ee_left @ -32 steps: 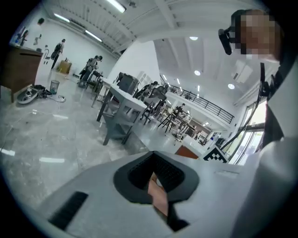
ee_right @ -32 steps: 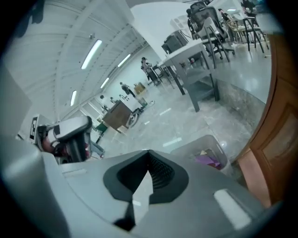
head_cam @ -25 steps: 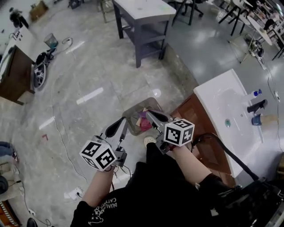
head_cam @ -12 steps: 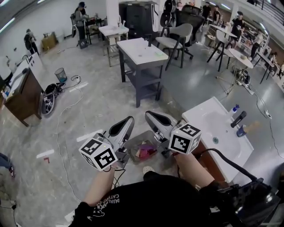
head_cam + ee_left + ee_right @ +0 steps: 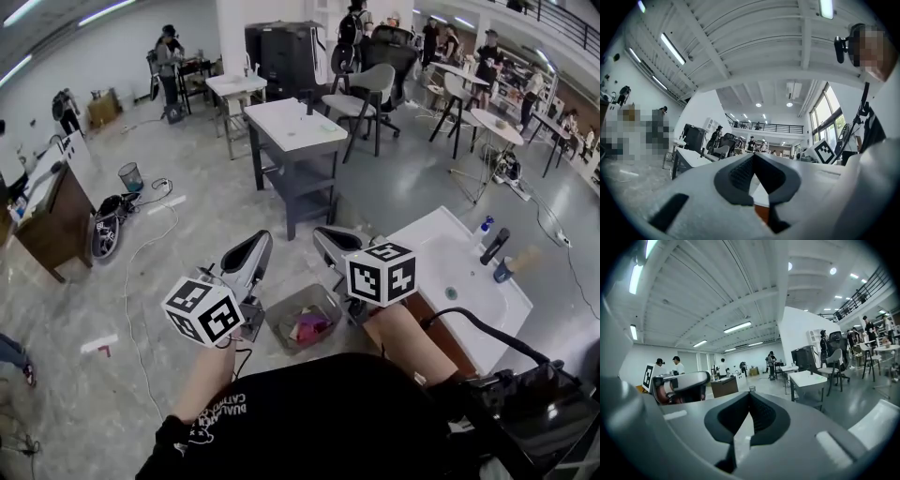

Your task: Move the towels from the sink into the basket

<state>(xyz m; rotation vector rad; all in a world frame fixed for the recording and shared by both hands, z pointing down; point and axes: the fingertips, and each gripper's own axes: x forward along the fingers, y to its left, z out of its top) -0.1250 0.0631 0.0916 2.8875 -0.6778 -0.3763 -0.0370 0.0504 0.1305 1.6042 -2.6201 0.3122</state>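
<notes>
Left gripper (image 5: 248,255), right gripper (image 5: 330,246) above basket (image 5: 279,322), jaws together, empty; towels (image 5: 313,328) inside, sink (image 5: 427,246) beside: job apparently done.

The basket (image 5: 279,325) is a grey, see-through, rectangular tub that stands upright on the grey floor (image 5: 169,281), just beside the brown cabinet (image 5: 448,339) that carries the sink, on its left in the head view. The towels (image 5: 312,328) lie bunched inside it toward its right end: a bright pink one on top with a paler tan piece against it; how many there are cannot be told. The basket's far right corner is hidden. The sink (image 5: 433,251) is a white rectangular basin seen at an angle, with a small round drain (image 5: 452,293) in its bare bottom and a dark faucet (image 5: 494,246) at its far edge.
</notes>
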